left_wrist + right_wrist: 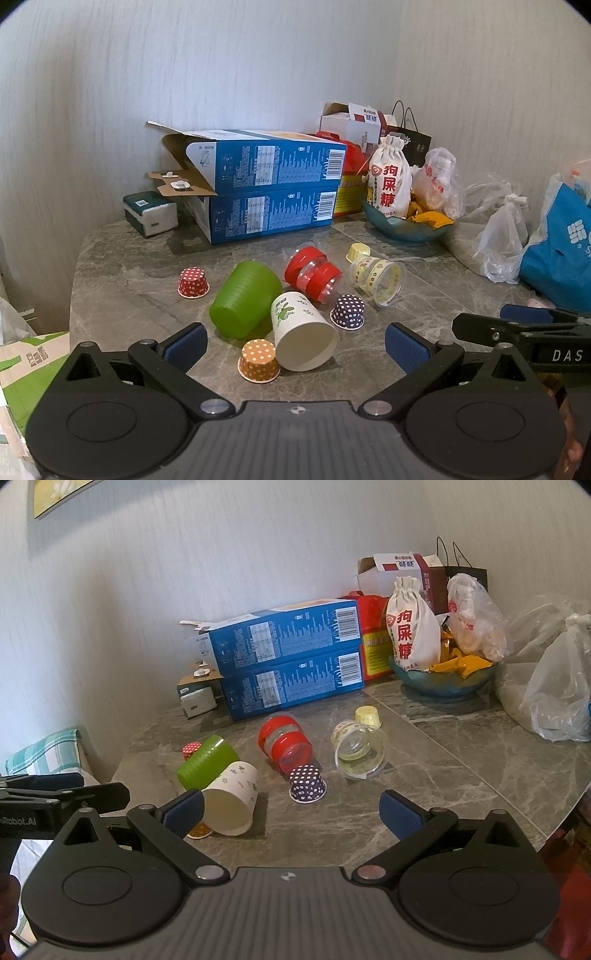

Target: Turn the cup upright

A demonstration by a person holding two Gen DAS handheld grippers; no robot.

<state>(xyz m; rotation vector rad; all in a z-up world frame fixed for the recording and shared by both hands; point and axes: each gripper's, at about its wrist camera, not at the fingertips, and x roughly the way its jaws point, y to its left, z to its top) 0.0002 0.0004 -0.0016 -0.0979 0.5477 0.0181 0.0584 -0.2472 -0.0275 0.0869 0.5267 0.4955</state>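
Looking through the left wrist view, the left gripper (pixel 295 345) hangs wide open over the grey stone table (pixel 122 280) and holds nothing. A white paper cup (pixel 303 332) with green leaf drawings lies on its side between the blue pads, mouth toward the camera. Touching the paper cup on its left is a green cup (pixel 243 299), also lying down. Behind the paper cup lies a red-banded clear cup (pixel 314 275). Far behind the paper cup, a white cloth pouch (pixel 390 177) reads "狗屎糖" in red. The other tool at the right edge carries the letters "DAS".

From the right wrist view, the right gripper (pixel 291 810) is also spread wide and empty. The paper cup (pixel 232 799) lies just beside its left pad. The left tool there shows "Robot.AI".
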